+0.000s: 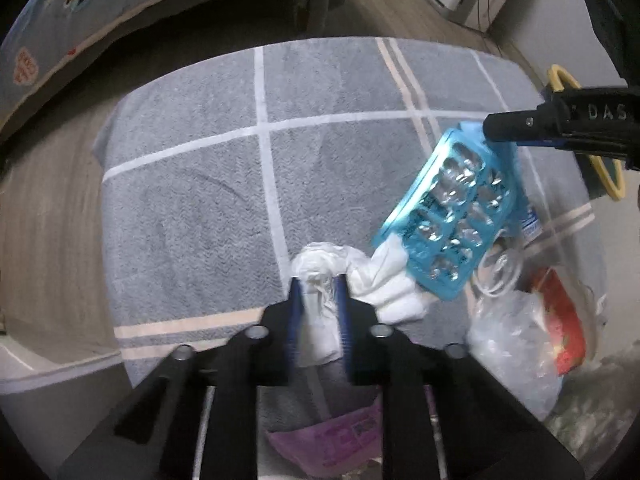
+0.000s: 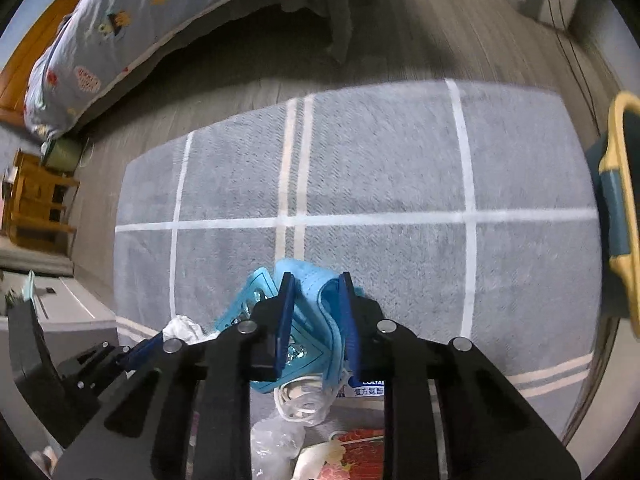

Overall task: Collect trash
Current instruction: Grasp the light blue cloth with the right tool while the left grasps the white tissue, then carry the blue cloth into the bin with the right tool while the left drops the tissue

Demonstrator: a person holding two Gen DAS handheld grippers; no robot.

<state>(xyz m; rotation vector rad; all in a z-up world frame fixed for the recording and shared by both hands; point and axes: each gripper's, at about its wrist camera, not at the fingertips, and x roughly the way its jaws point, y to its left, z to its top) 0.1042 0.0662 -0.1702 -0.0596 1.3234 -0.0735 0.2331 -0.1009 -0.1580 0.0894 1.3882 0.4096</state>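
**Both grippers clamped on litter at the rug's near edge**

The left hand-held gripper (image 1: pixel 319 280) has its jaws nearly together, pinching a crumpled white tissue (image 1: pixel 320 276) on the grey rug (image 1: pixel 192 208). The right hand-held gripper (image 2: pixel 317 280) is closed on a light-blue face mask (image 2: pixel 308 276), with a blue blister pack (image 1: pixel 452 224) tilted up beside it (whether the pads catch the pack too, I cannot tell). Just right of the tissue lie a clear plastic bag (image 1: pixel 516 344), a coiled white cable (image 1: pixel 498 276) and a red packet (image 1: pixel 560 320); a purple wrapper (image 1: pixel 340 436) sits below the left fingers. The rug's far half is open, bordered by wooden floor (image 2: pixel 256 68) and a bed (image 2: pixel 132 20). A yellow-rimmed bin (image 2: pixel 620 208) stands at the rug's right edge.
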